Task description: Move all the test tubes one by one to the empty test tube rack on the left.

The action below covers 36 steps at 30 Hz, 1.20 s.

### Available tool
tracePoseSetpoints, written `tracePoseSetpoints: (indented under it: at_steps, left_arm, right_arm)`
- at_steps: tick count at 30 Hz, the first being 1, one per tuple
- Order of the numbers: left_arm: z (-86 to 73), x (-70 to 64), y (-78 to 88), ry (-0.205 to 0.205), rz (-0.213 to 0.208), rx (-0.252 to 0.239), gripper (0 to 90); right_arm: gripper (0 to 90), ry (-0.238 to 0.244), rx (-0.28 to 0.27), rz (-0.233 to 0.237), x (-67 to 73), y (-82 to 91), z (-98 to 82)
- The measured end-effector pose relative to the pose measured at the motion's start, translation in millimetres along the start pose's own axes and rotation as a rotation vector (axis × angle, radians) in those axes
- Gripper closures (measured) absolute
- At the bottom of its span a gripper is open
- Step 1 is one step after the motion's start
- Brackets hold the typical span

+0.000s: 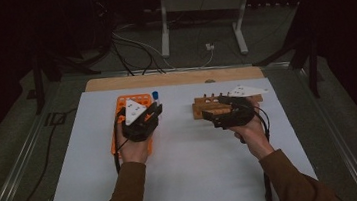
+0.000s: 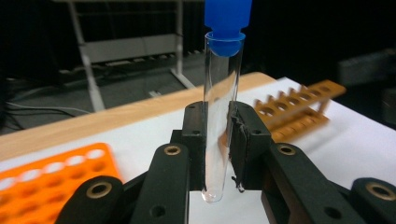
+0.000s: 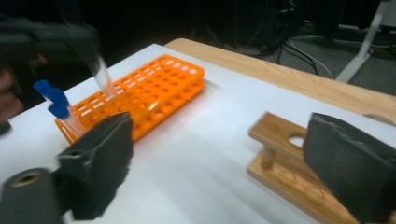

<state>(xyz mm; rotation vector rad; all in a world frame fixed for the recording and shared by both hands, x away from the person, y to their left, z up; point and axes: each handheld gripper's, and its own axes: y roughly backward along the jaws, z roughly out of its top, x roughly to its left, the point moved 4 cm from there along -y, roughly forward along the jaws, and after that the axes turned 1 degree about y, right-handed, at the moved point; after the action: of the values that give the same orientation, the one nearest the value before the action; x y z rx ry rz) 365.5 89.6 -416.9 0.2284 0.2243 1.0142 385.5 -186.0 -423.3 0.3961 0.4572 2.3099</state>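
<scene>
My left gripper [image 2: 218,122] is shut on a clear test tube [image 2: 219,84] with a blue cap [image 2: 227,18], held upright near its lower end. In the high view this gripper [image 1: 155,109] is over the orange tube rack [image 1: 125,105], and the tube's blue cap [image 1: 155,95] rises above it. My right gripper [image 3: 224,168] is open with nothing between its wide-set pads [image 3: 100,163]. It hangs at the wooden rack [image 3: 280,158], as the high view shows: right gripper [image 1: 216,109], wooden rack [image 1: 201,103]. Blue-capped tubes [image 3: 55,105] stand in the orange rack [image 3: 140,98].
Both racks stand on a white sheet [image 1: 189,170] over a wooden tabletop [image 1: 174,78]. Cables and a metal stand's legs [image 1: 198,23] lie on the dark floor beyond the table. Metal rails run along both sides.
</scene>
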Motion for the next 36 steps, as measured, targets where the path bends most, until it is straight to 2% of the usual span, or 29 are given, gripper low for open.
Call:
tracePoseSetpoints:
  at_steps: [3,13,16,20,24,30,33,36]
  left_arm:
    - [2.4,17.3,12.6,0.028,0.021,-0.037,78.4]
    - [-1.1,71.6,52.8,0.062,0.123,-0.073,78.4]
    - [-8.2,87.6,66.7,0.073,0.157,-0.074,78.4]
    - [-23.4,102.4,77.4,0.11,0.18,-0.067,78.4]
    - [-43.3,110.2,82.8,0.132,0.193,-0.042,78.4]
    - [-68.1,111.3,85.2,0.154,0.187,-0.008,78.4]
    - [-77.0,106.7,85.7,0.148,0.169,0.007,78.4]
    - [-85.7,100.0,85.3,0.124,0.149,0.034,78.4]
  right_arm:
    - [2.6,-0.008,0.001,-0.007,-5.3,4.7,-6.7]
    - [1.0,0.053,-0.003,-0.06,-4.9,18.7,-34.7]
    - [0.0,0.053,-0.007,-0.065,-6.3,24.2,-39.7]
    - [0.0,0.052,-0.028,-0.075,-8.0,33.9,-43.6]
    - [0.0,0.041,-0.035,-0.079,-9.9,41.1,-48.7]
    - [0.0,0.029,-0.037,-0.081,-11.3,45.1,-55.0]
    - [0.0,0.028,-0.037,-0.079,-11.3,45.7,-57.0]
    - [0.0,0.023,-0.039,-0.078,-11.8,46.5,-58.7]
